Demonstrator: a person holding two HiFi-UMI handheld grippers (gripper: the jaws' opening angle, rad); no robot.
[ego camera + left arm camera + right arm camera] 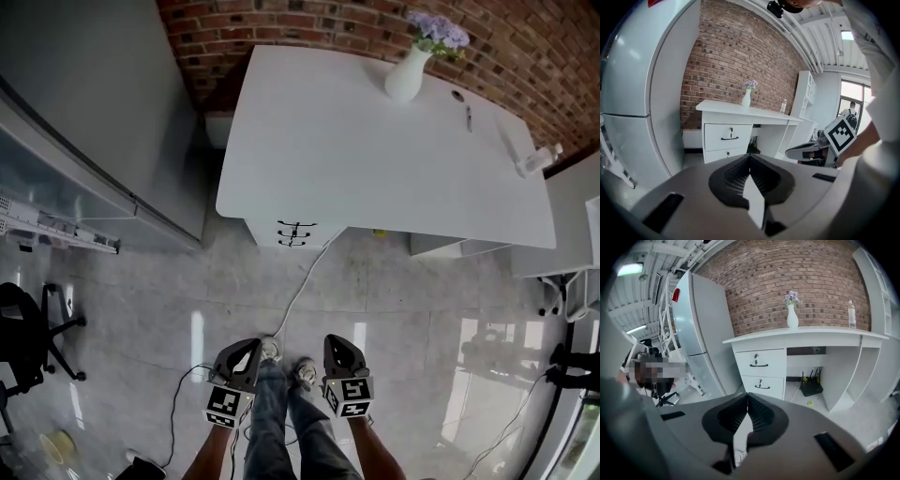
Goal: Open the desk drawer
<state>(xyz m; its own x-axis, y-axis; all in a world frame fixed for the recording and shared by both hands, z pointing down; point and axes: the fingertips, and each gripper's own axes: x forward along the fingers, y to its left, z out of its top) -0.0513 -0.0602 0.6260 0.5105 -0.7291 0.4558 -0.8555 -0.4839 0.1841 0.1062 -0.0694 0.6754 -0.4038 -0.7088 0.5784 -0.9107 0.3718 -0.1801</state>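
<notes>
Left gripper and right gripper (jaws together) face drawer, handle horizontal.

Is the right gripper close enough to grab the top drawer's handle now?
Probably not yet. The right gripper, jaws shut, hangs by the person's legs, well back from the handle. Only a cable crosses the floor between, so nothing blocks stepping closer.

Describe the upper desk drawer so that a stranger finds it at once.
Against the brick wall stands a white desk bearing a flower vase. Under its left end, the upper drawer sits directly beneath its top, above the similar lower drawer.
</notes>
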